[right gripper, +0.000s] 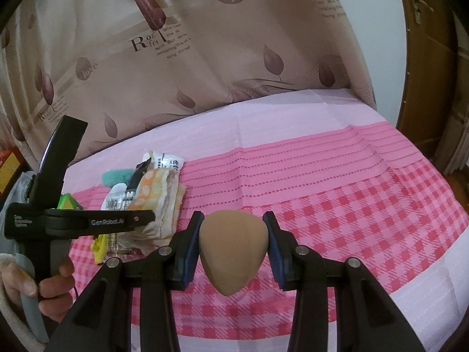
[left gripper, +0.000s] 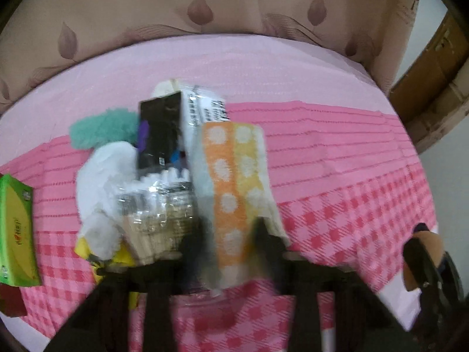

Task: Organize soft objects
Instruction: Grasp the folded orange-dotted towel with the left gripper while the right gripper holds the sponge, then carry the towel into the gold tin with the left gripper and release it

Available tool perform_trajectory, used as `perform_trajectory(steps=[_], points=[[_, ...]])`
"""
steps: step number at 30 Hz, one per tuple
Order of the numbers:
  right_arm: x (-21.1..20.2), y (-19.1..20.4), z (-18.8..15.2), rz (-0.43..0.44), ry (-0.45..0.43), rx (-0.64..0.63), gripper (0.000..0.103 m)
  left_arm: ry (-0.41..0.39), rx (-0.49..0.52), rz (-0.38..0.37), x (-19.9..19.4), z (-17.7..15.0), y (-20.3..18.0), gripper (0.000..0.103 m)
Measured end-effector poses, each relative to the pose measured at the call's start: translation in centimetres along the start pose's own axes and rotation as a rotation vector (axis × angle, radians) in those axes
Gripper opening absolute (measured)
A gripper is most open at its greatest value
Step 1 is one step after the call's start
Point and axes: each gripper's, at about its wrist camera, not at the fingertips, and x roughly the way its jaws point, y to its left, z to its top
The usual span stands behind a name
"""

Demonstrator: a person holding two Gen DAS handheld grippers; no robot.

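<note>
Blurred pile, cropped edges

Left wrist view smeared by motion: left tool (left gripper: 231, 234) fingertips dark and soft-edged against the spotted orange-and-yellow towel (left gripper: 234, 187), contact with it impossible to judge. Print on the black packet (left gripper: 159, 135) and the clear crinkled packet (left gripper: 155, 202) unreadable. Green box (left gripper: 16, 231) cut by the left edge, brown sponge (left gripper: 422, 252) half hidden at the right. From the right wrist, towel's lower part hidden behind the left tool's body, teal fluffy item (right gripper: 115, 176) mostly covered.
</note>
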Motion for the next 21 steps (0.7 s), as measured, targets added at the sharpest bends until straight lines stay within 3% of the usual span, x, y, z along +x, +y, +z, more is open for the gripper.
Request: perform_trajectory(steps=[6,21], points=[[-0.1,0.1,-0.1,-0.002,-0.002,-0.002,0.038,-0.036,0.032,0.002,-1.3,-0.3,-0.8,0.02],[0.2,0.5,-0.3,-0.005,0.008,-0.023,0.038,-0.112,0.051,-0.004,-6.8,-1.2,0.5,0.019]])
